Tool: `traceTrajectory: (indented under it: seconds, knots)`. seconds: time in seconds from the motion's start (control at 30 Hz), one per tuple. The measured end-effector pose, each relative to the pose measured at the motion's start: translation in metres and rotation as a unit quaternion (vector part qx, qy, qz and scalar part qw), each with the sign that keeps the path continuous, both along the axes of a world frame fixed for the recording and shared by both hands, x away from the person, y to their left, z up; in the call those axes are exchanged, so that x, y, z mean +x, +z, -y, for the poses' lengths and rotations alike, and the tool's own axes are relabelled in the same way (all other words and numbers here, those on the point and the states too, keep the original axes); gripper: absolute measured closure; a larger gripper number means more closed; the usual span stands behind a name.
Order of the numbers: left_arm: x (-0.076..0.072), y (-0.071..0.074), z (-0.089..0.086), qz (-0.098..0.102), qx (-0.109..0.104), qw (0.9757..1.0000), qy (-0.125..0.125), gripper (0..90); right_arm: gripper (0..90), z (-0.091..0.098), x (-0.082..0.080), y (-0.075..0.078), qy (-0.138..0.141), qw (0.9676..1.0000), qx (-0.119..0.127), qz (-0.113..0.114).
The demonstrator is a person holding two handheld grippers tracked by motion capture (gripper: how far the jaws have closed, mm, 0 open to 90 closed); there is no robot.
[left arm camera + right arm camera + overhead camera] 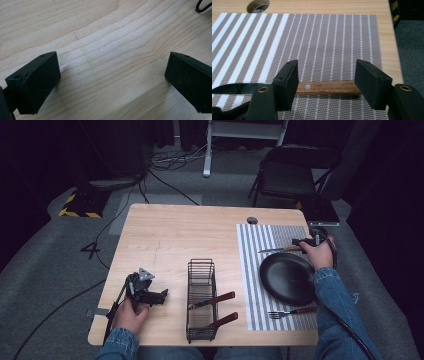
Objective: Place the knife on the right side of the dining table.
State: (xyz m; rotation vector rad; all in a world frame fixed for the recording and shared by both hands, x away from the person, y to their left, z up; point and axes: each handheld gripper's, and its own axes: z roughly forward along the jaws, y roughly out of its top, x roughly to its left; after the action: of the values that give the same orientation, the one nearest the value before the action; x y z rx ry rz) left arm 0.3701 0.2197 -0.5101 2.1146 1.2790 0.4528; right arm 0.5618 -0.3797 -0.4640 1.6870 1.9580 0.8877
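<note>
Reaching over the striped mat (332,37), the right tool (325,82) straddles the knife's wooden handle (329,88), jaws apart; the left tool (110,82) gapes empty, low over the bench (100,30).

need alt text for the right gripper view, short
The right gripper is open, its two black jaws straddling the wooden handle of a knife that lies on a striped placemat. The blade runs off to the left behind the left jaw. Beyond the mat, a wooden table with a round cable hole.
</note>
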Motion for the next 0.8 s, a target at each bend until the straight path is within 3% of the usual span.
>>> traceTrajectory:
  seconds: [0.27, 0.6, 0.8]
  knots:
    - [0.000, 0.000, 0.000, 0.000, 0.000, 1.0000, 0.000, 0.3, 36.2, -0.011, 0.010, -0.006, 0.003, 0.9999, 0.002, -0.014]
    - [0.000, 0.000, 0.000, 0.000, 0.000, 1.0000, 0.000, 0.3, 36.6, -0.008, 0.013, -0.014, -0.012, 0.9990, 0.005, -0.044]
    - [0.000, 0.000, 0.000, 0.000, 0.000, 1.0000, 0.000, 0.3, 36.6, -0.007, 0.010, -0.011, -0.012, 0.9992, 0.008, -0.037]
